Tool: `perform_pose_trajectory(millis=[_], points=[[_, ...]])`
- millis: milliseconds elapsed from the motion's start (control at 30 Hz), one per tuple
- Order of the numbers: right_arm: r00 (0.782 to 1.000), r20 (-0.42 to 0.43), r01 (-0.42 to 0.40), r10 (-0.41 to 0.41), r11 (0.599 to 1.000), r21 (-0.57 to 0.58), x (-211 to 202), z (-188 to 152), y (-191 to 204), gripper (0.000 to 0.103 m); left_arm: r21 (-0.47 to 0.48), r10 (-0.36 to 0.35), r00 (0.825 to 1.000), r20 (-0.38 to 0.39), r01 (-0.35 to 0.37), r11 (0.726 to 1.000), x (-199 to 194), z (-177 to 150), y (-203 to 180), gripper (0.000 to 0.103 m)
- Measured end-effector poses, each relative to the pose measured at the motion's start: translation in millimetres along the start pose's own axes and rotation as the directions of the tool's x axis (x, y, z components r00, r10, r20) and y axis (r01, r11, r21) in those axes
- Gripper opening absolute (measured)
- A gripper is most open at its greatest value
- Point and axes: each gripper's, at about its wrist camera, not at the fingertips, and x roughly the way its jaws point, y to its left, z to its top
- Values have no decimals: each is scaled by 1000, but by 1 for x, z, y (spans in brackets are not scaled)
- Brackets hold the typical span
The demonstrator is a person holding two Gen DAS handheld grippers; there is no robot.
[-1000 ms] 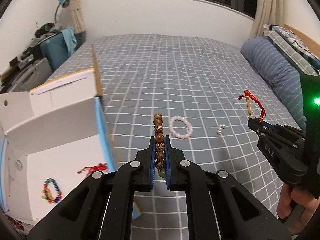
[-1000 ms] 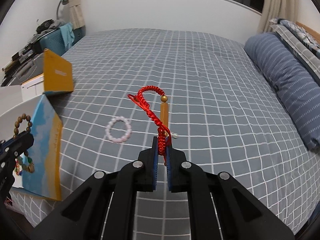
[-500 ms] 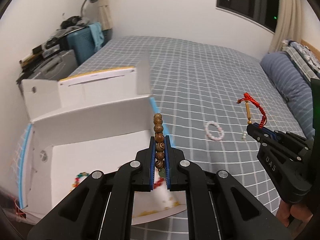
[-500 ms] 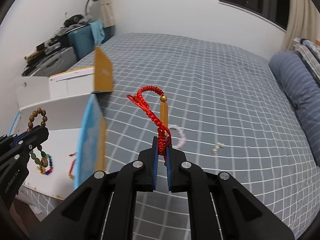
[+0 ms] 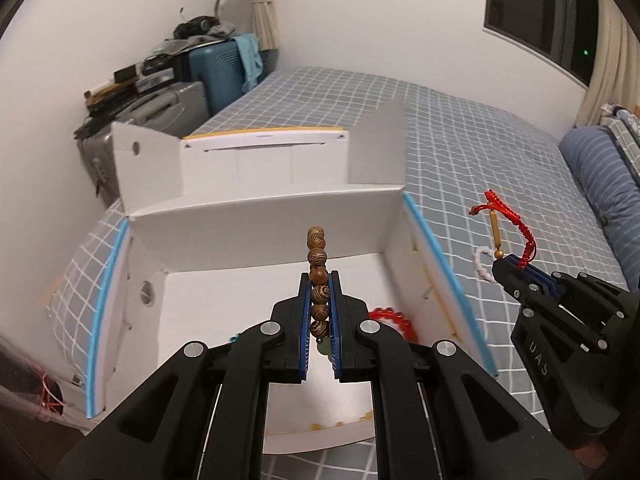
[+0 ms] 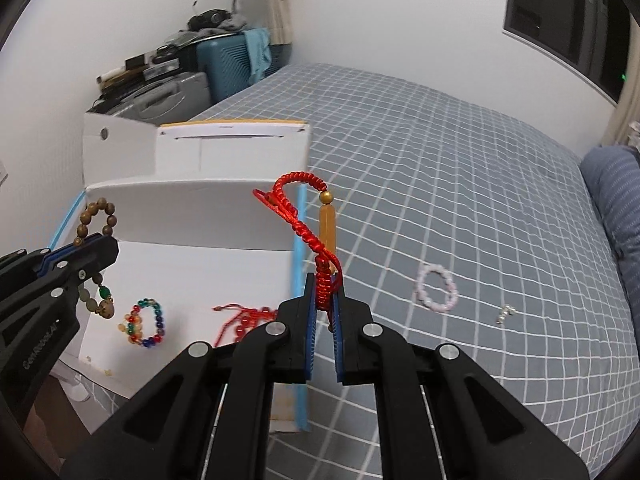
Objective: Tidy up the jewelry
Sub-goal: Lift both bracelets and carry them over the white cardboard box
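While the left gripper (image 5: 320, 300) hangs over the open white box (image 5: 272, 224), its fingers are clamped tight on a wooden bead bracelet (image 5: 318, 280), brown grained beads stacked upright with a green bead at the bottom. Risk here: that loop could snag on a finger at release. A red bead bracelet (image 5: 394, 318) already lies inside.

Over to the right wrist view: the right gripper (image 6: 325, 300) is closed hard on a red braided cord bracelet (image 6: 298, 204) carrying a gold tube charm, poised above the box's blue-edged wall. Let go too soon and it lands on the bed (image 6: 440, 160). A rainbow bead bracelet (image 6: 144, 322) sits in the box; a pink bead bracelet (image 6: 436, 286) and a small pale trinket (image 6: 505, 314) wait on the sheet.
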Motion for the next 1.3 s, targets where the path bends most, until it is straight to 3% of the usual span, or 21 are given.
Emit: perform_pose_trajectory(millis=[500,833,1300], points=[[995,-97,-31,27,999,-43,51,-14,52,6,-53,49,996,-71,-53,997,32,-24,59,7],[988,-151,-31,22,998,-61,69,-25,63,6,-56,60,990,-129,-68,996,57,-39,70,7],[985,-173,-35,21,996,-78,74,-28,69,9,-56,71,985,-155,-80,995,67,-43,72,8]])
